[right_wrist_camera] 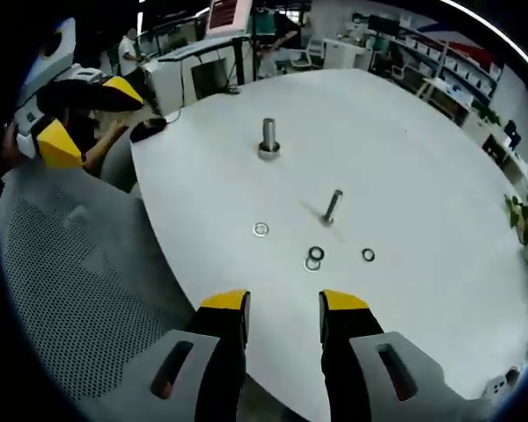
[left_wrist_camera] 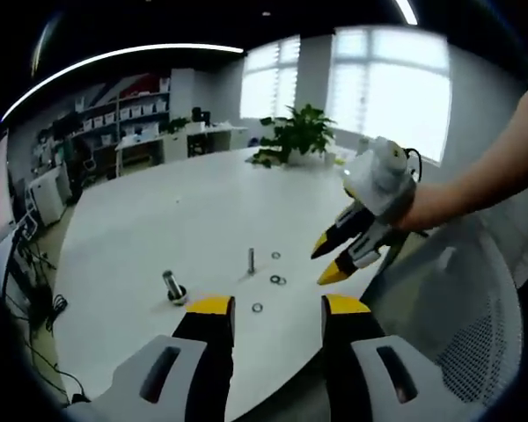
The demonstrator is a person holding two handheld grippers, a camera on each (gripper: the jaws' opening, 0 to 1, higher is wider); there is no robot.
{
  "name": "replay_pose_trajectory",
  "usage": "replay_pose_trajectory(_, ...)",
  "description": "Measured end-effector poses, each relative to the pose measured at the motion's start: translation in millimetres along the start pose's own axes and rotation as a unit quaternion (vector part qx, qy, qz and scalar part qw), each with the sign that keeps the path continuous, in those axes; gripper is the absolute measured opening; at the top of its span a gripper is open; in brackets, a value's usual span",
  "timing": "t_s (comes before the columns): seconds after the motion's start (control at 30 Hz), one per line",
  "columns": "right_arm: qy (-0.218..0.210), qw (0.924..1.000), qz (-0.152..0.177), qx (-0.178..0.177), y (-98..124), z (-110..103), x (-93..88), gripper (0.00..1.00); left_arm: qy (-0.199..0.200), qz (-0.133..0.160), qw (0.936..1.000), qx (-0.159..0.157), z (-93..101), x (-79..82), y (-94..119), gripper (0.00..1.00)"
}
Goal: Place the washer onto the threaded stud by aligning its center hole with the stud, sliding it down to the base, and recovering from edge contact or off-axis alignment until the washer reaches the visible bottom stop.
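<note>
On the white round table [left_wrist_camera: 185, 220] a thin threaded stud [left_wrist_camera: 251, 260] stands upright, with several small washers lying flat around it [left_wrist_camera: 277, 280]. In the right gripper view the same stud [right_wrist_camera: 333, 206] leans in the picture, with washers [right_wrist_camera: 314, 257] near it and one washer [right_wrist_camera: 261, 229] apart to the left. My left gripper [left_wrist_camera: 277, 308] is open above the near table edge, nothing between its yellow tips. My right gripper [right_wrist_camera: 284, 303] is open too and holds nothing. It also shows in the left gripper view [left_wrist_camera: 327, 259], held by a hand, hovering right of the washers.
A thicker bolt on a round base [left_wrist_camera: 173, 287] stands left of the stud, and shows in the right gripper view [right_wrist_camera: 268, 138] too. A mesh office chair [right_wrist_camera: 62, 272] sits at the table edge. A potted plant [left_wrist_camera: 295, 134], shelves and desks lie beyond the table.
</note>
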State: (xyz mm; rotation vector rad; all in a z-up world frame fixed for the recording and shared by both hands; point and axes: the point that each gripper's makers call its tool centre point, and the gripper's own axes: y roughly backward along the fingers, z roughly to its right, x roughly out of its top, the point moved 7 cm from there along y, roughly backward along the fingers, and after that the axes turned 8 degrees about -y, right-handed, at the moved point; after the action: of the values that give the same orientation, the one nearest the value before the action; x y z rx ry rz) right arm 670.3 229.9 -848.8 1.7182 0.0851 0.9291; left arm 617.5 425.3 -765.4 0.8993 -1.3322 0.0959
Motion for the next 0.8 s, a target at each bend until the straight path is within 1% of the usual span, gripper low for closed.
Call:
replay_pose_trajectory(0.1, -0.012, 0.9999, -0.003, 0.006, -11, 1, 7.8, 0.34, 0.001, 0.0, 1.0, 0.004, -1.3, -0.4, 1, 0.37)
replay_pose_trajectory(0.13, -0.013, 0.9999, -0.007, 0.008, -15, 1, 10.7, 0.34, 0.004, 0.003, 0.9999, 0.012, -3.4, -0.8, 2, 0.37)
replay_pose_trajectory(0.17, -0.01, 0.9998, -0.015, 0.012, -19, -1, 15.4, 0.34, 0.013, 0.003, 0.9997, 0.02, -5.6, -2.5, 4, 0.38)
replay_pose_trajectory(0.23, 0.001, 0.9998, -0.012, 0.019, -23, -5, 23.5, 0.34, 0.036, -0.007, 0.999, 0.025, -9.5, -7.9, 5, 0.38)
replay_pose_trajectory(0.3, 0.013, 0.9993, -0.019, 0.029, -28, -10, 29.4, 0.34, 0.037, -0.01, 0.999, 0.025, -12.5, -8.2, 4, 0.38)
replay_pose_trajectory(0.4, 0.03, 0.9985, -0.031, 0.034, -36, -13, 31.9, 0.33, 0.037, -0.005, 0.9991, 0.022, -10.5, -5.8, 3, 0.38)
replay_pose_trajectory(0.43, 0.03, 0.9984, -0.034, 0.035, -40, -14, 32.9, 0.33, 0.028, -0.008, 0.9994, 0.017, -6.7, -5.7, 1, 0.38)
replay_pose_trajectory(0.47, 0.026, 0.9982, -0.037, 0.04, -45, -14, 34.1, 0.33, 0.02, -0.013, 0.9996, 0.015, -4.8, -6.5, 1, 0.38)
replay_pose_trajectory(0.5, 0.013, 0.9981, -0.036, 0.048, -48, -16, 35.1, 0.33, 0.014, -0.015, 0.9997, 0.015, -3.5, -6.5, 0, 0.38)
replay_pose_trajectory(0.53, -0.012, 0.9977, -0.032, 0.058, -52, -19, 37.4, 0.33, 0.013, -0.015, 0.9997, 0.015, -3.9, -6.1, 0, 0.38)
replay_pose_trajectory(0.57, -0.015, 0.9976, -0.031, 0.06, -54, -20, 38.9, 0.33, 0.014, -0.014, 0.9997, 0.015, -4.7, -5.9, 0, 0.38)
replay_pose_trajectory(0.63, -0.009, 0.9976, -0.036, 0.058, -60, -21, 41.9, 0.32, 0.025, -0.012, 0.9995, 0.015, -7.8, -5.8, 0, 0.38)
replay_pose_trajectory(0.73, 0.022, 0.9965, -0.059, 0.056, -69, -23, 42.3, 0.32, 0.036, -0.013, 0.9991, 0.018, -9.6, -7.7, 2, 0.38)
replay_pose_trajectory(0.8, 0.022, 0.9963, -0.061, 0.057, -73, -25, 43.0, 0.31, 0.035, -0.013, 0.9991, 0.019, -9.2, -7.6, 2, 0.38)
